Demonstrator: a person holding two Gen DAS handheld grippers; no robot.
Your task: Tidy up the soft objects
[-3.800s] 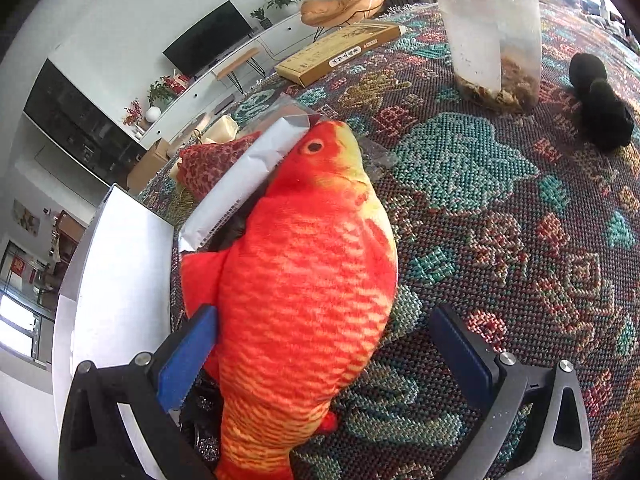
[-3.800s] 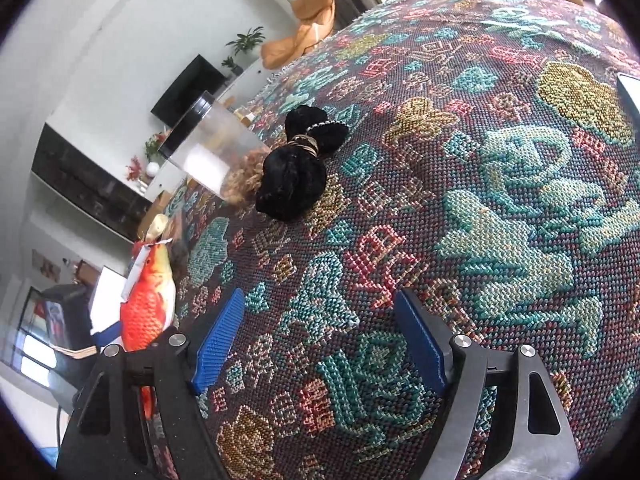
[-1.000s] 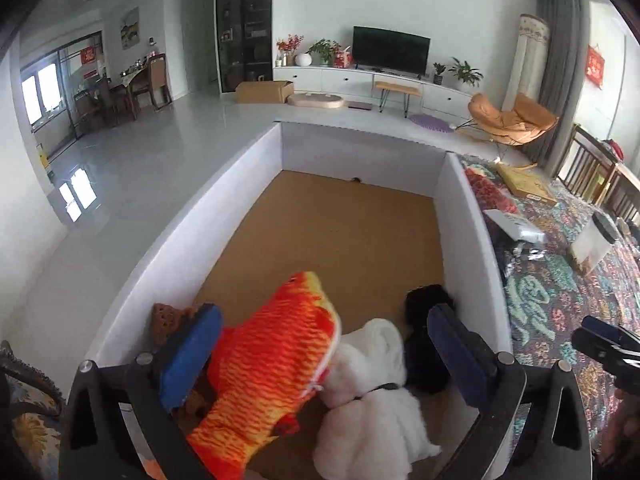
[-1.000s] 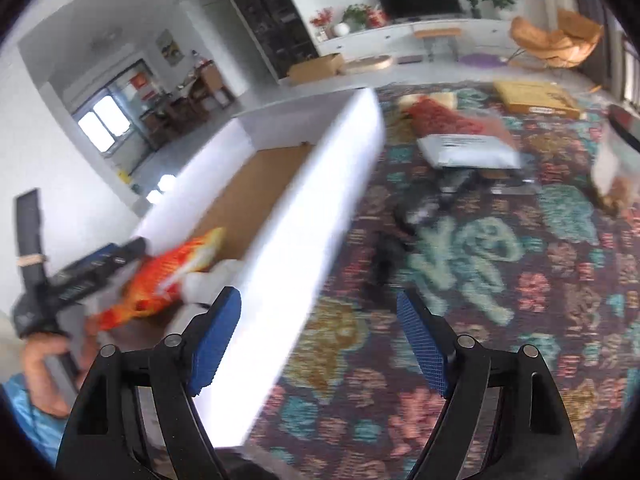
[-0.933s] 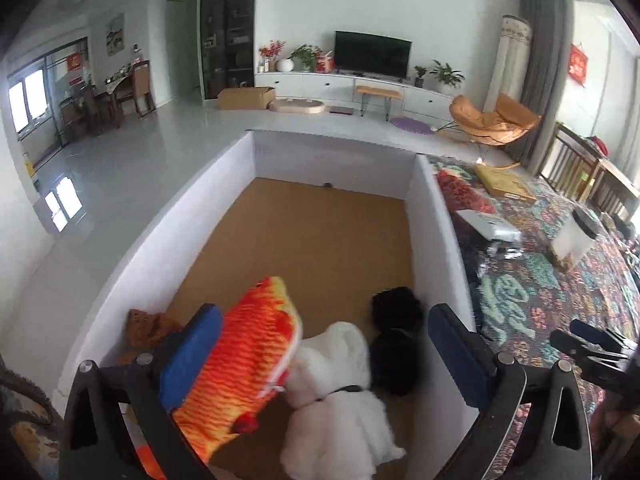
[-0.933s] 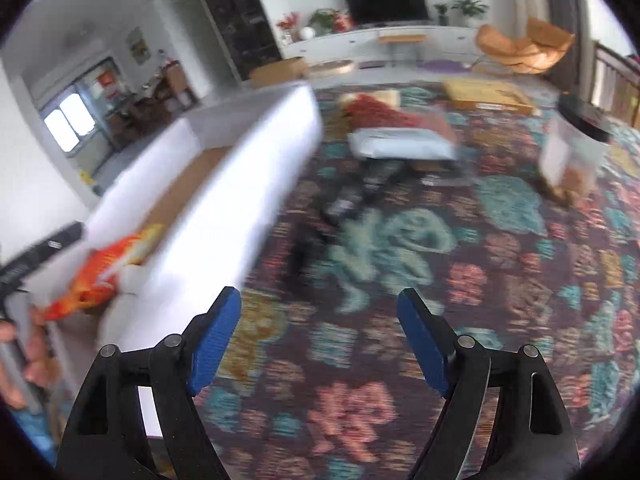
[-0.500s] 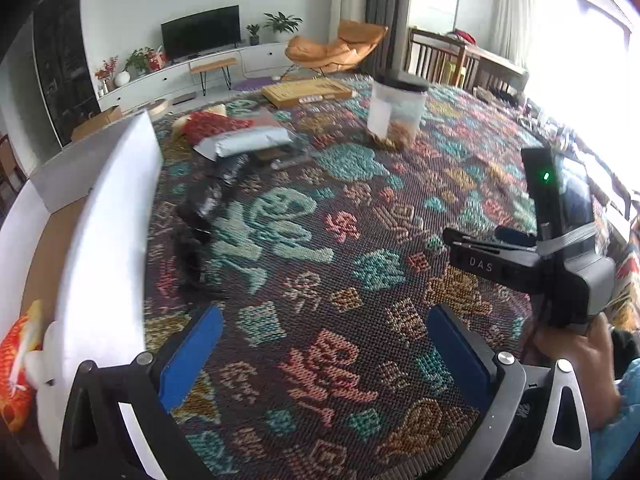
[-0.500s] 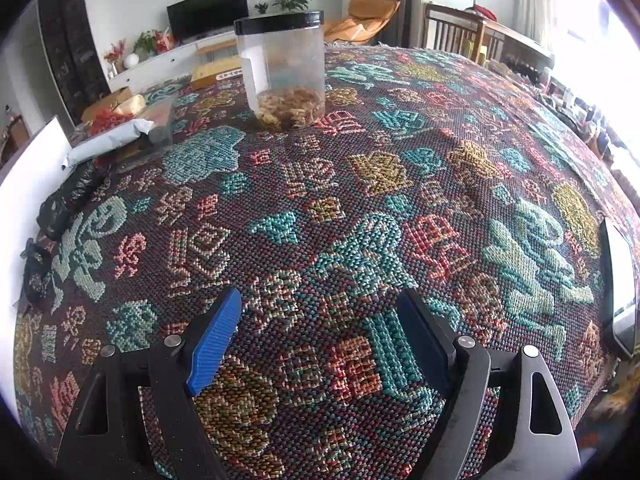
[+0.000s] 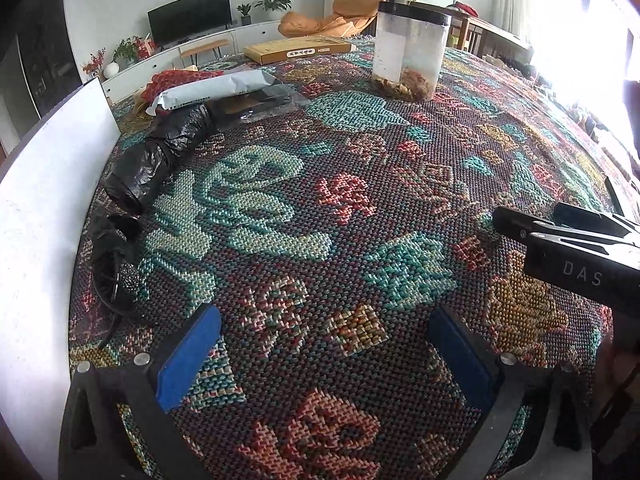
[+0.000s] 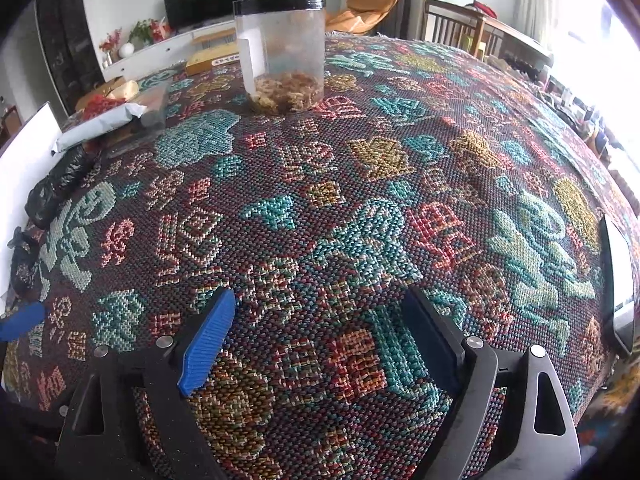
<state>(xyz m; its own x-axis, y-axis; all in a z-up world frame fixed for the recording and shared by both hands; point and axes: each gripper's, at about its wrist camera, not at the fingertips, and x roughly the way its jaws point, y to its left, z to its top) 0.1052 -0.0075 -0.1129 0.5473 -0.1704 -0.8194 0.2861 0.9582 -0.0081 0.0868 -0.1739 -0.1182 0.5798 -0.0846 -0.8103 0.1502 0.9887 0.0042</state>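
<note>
My left gripper (image 9: pixel 324 344) is open and empty, low over the patterned tablecloth (image 9: pixel 340 200). My right gripper (image 10: pixel 320 328) is open and empty over the same cloth (image 10: pixel 360 200); its body shows at the right of the left wrist view (image 9: pixel 568 252). The white box wall (image 9: pixel 44 208) stands along the table's left edge; its inside and the soft toys are hidden. No soft toy lies on the cloth in either view.
A black plastic bag roll (image 9: pixel 156 160) and a small black tangled item (image 9: pixel 112 264) lie by the box wall. A grey packet (image 9: pixel 208 90), a yellow flat box (image 9: pixel 296 51) and a clear jar (image 9: pixel 408 56) (image 10: pixel 282 48) stand farther back. A phone (image 10: pixel 618 280) lies at the right edge.
Both grippers swung away from the box, where the orange fish was let go beside the white and black toys, and now hover over the table. Over the last half second both drew lower.
</note>
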